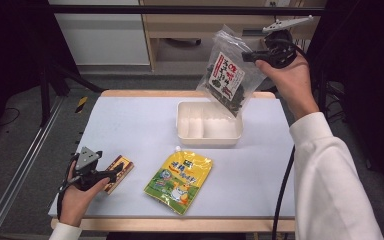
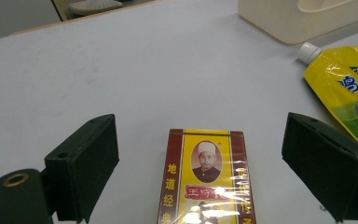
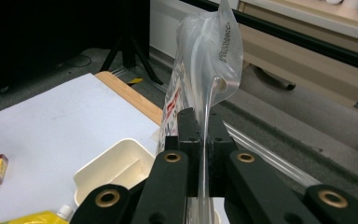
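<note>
My right gripper (image 1: pixel 246 56) is shut on the edge of a clear plastic bag (image 1: pixel 227 72) of dark dried food with a red and white label, and holds it in the air above the back right of a cream divided tray (image 1: pixel 186 131). In the right gripper view the bag (image 3: pixel 205 60) rises thin and upright from between the pressed jaws of that gripper (image 3: pixel 202 135). My left gripper (image 1: pixel 116 172) is open at the table's front left. A red and yellow box (image 2: pixel 205 177) with a portrait on it lies flat between its jaws, untouched by either pad.
A yellow spouted pouch (image 1: pixel 180 181) lies flat at the front middle of the white table (image 1: pixel 130 120), just right of the box (image 1: pixel 120 170). The pouch's white cap (image 2: pixel 308 51) points toward the tray (image 2: pixel 303 18). Dark floor and stand legs surround the table.
</note>
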A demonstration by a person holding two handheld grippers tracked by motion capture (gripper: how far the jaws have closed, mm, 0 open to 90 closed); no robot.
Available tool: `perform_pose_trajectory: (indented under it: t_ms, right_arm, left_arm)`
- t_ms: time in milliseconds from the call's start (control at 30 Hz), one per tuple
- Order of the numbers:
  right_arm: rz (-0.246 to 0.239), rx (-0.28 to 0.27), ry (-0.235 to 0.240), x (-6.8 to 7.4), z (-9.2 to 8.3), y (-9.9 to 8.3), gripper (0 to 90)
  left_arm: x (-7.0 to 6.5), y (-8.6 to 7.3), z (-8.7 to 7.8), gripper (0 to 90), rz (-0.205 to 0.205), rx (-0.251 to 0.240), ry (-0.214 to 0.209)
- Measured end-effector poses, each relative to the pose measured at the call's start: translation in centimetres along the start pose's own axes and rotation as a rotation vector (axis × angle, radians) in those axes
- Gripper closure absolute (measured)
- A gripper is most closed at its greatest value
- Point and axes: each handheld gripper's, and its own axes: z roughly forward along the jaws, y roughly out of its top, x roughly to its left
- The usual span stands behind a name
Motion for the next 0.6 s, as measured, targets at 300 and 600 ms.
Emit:
perform_pose_trajectory:
  t_ms: [300,600]
  right_arm:
    - [0.028,0.0,0.009,0.4,0.6,-1.7,88.3]
    - [0.042,0.02,0.018,-0.1,1.2,-3.7,88.3]
  left_arm:
    - [0.6,0.2,-1.5,12.4,-0.013,-0.077,0.056]
    - [1.0,0.1,-1.8,12.9,-0.055,-0.093,0.047]
